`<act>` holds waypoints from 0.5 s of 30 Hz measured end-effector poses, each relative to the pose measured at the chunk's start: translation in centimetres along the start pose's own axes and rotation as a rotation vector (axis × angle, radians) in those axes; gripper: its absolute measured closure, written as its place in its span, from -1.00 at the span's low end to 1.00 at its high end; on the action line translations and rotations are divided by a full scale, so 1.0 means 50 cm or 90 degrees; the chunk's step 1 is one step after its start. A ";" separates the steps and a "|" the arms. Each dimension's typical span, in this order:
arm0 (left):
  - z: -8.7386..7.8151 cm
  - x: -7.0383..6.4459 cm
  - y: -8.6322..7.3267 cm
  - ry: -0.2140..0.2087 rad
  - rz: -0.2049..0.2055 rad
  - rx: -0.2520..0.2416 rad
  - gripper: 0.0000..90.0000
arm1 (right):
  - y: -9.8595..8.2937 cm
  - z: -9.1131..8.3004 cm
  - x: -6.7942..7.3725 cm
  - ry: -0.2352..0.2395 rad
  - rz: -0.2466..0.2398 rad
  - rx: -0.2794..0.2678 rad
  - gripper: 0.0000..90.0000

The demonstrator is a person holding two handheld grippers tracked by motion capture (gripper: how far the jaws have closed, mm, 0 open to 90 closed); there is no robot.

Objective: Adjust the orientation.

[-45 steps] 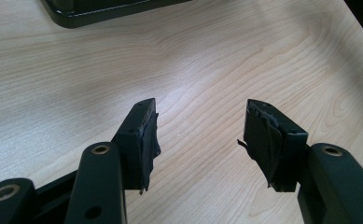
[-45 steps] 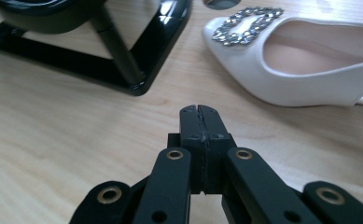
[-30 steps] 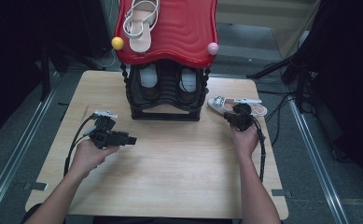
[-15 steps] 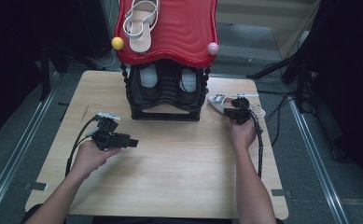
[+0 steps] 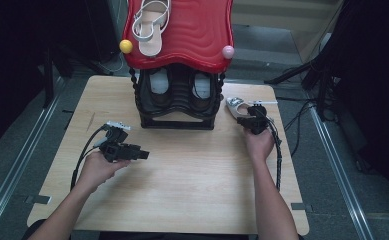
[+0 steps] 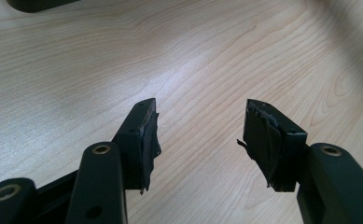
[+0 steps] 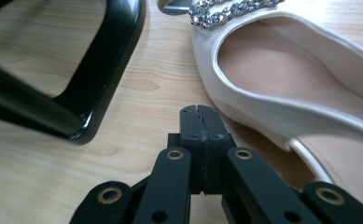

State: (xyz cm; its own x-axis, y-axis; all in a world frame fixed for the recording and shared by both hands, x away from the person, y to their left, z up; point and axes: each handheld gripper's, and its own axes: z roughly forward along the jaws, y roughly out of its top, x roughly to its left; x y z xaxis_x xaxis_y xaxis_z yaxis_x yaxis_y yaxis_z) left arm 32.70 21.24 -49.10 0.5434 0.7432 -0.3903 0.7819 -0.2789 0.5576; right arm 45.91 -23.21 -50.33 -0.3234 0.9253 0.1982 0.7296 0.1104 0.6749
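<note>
While closed, right gripper [image 7: 200, 112] beside sandal [image 7: 282, 79].

A light wooden tabletop [image 5: 182, 200] stands on a grey floor [image 5: 332, 210]. Metal rails [image 5: 12, 170] run along the floor on both sides of it. Dark equipment and black stands [image 5: 327, 75] crowd the right edge, with cables [image 5: 302, 115] trailing over the floor beside them. The far left lies in deep shadow. Soft light falls from above and gives a pale sheen to the wood.
</note>
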 end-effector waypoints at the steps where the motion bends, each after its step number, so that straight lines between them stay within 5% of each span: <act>1: 0.000 0.000 0.000 0.000 -0.001 0.000 0.01 | -0.001 -0.009 0.000 0.004 0.003 0.000 1.00; 7: 0.000 0.000 0.000 -0.001 -0.003 -0.001 0.01 | -0.003 -0.061 -0.001 0.026 -0.004 -0.004 1.00; 15: -0.002 -0.001 0.000 -0.002 -0.004 -0.003 0.01 | -0.034 -0.127 -0.015 0.017 -0.016 -0.015 1.00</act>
State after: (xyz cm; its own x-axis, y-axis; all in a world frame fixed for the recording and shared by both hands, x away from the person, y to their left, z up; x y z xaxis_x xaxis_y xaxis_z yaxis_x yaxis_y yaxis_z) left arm 32.65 21.28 -49.01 0.5389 0.7433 -0.3963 0.7840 -0.2706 0.5587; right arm 41.08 -26.38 -47.12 -0.3574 0.9122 0.2004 0.7069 0.1240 0.6964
